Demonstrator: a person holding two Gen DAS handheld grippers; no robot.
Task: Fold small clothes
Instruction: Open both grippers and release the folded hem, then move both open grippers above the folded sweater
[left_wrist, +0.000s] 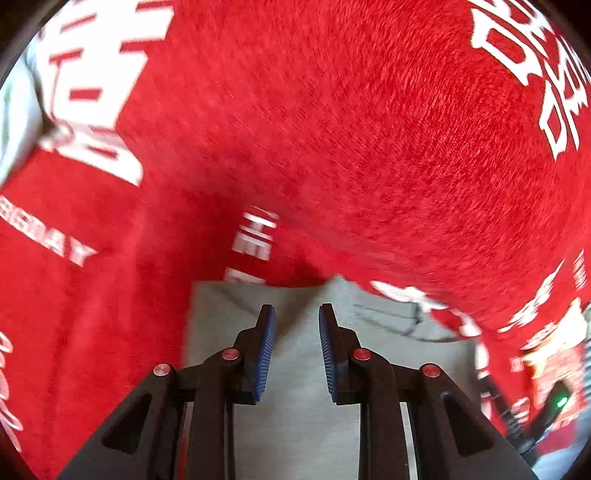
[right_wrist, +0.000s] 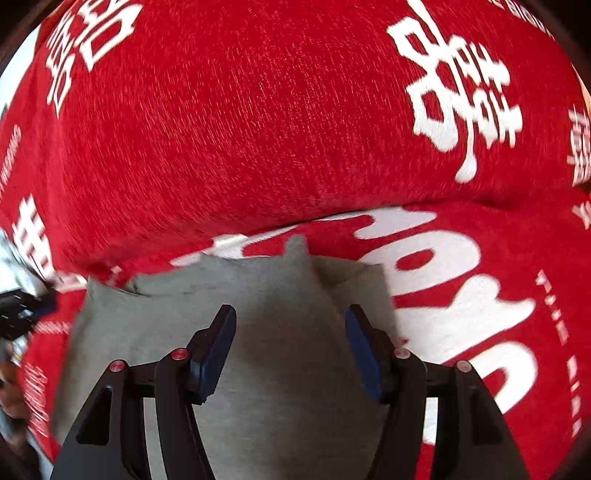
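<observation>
Blue-padded left gripper (left_wrist: 297, 314) and right gripper (right_wrist: 290, 314) hung parted and empty over a grey garment (right_wrist: 258, 332) lying on the red printed cloth (right_wrist: 258, 110); soft, light and limp by appearance, best pinched at an edge.

We see the right gripper (right_wrist: 290, 325), jaws spread wide, above a folded grey garment (right_wrist: 280, 295) on the red printed cloth (right_wrist: 258, 110).
</observation>
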